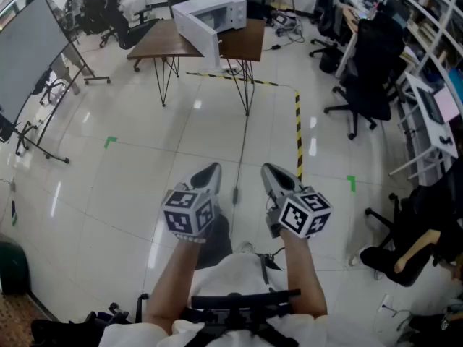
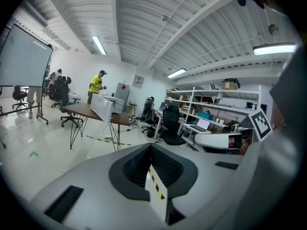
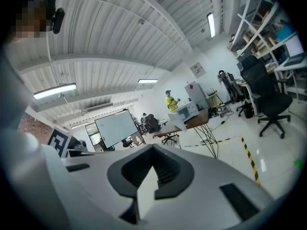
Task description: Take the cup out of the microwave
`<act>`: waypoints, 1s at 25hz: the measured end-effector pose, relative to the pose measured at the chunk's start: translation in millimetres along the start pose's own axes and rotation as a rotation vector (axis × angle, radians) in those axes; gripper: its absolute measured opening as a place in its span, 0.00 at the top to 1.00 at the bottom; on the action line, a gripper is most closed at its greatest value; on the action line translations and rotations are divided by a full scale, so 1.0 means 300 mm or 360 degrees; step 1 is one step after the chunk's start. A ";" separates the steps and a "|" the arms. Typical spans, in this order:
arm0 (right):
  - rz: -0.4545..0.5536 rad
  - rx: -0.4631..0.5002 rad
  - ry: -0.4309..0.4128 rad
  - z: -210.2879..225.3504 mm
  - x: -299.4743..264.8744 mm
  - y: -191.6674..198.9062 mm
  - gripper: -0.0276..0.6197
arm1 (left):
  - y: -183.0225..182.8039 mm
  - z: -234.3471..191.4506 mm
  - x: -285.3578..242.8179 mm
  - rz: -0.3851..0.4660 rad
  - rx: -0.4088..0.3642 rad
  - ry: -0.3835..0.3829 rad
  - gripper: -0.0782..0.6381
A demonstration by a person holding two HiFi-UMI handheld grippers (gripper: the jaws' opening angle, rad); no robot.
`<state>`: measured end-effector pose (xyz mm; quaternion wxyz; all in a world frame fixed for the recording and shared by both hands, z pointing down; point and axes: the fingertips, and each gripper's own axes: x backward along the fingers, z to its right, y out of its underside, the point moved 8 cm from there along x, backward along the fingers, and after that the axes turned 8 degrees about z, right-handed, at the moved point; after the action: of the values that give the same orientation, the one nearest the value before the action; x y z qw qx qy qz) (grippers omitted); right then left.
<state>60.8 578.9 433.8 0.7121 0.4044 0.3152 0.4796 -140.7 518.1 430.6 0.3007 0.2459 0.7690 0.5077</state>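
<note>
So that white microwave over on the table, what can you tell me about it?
The microwave is a white, boxy oven, plastic or painted metal by its look. It stands upright on a brown table with thin dark legs, at the far side of the room across a glossy pale floor. Its door is swung wide open toward the head camera. From this far off its inside is too small to make out, so no cup shows.
</note>
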 end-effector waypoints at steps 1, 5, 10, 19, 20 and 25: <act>-0.0002 0.0007 -0.0004 0.010 -0.015 0.000 0.94 | 0.001 -0.011 -0.019 0.0002 0.0002 0.0002 0.91; -0.0023 0.0025 -0.0002 0.056 -0.083 -0.003 0.94 | -0.003 -0.057 -0.111 0.0005 0.0013 0.0016 0.91; -0.0022 0.0016 -0.0005 0.118 -0.193 -0.030 0.94 | -0.040 -0.117 -0.248 -0.0002 0.0024 0.0043 0.91; -0.0023 -0.0008 -0.0005 0.234 -0.523 -0.128 0.93 | -0.190 -0.332 -0.502 0.0019 0.0053 0.0029 0.91; -0.0019 -0.0002 0.0001 0.246 -0.565 -0.144 0.93 | -0.211 -0.360 -0.530 0.0020 0.0052 0.0028 0.91; -0.0016 -0.0001 0.0027 0.291 -0.763 -0.211 0.93 | -0.317 -0.498 -0.655 0.0038 0.0041 0.0034 0.91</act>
<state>82.8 326.7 433.5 0.7119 0.3984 0.3232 0.4796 -116.9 254.6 429.4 0.2833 0.2536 0.7756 0.5039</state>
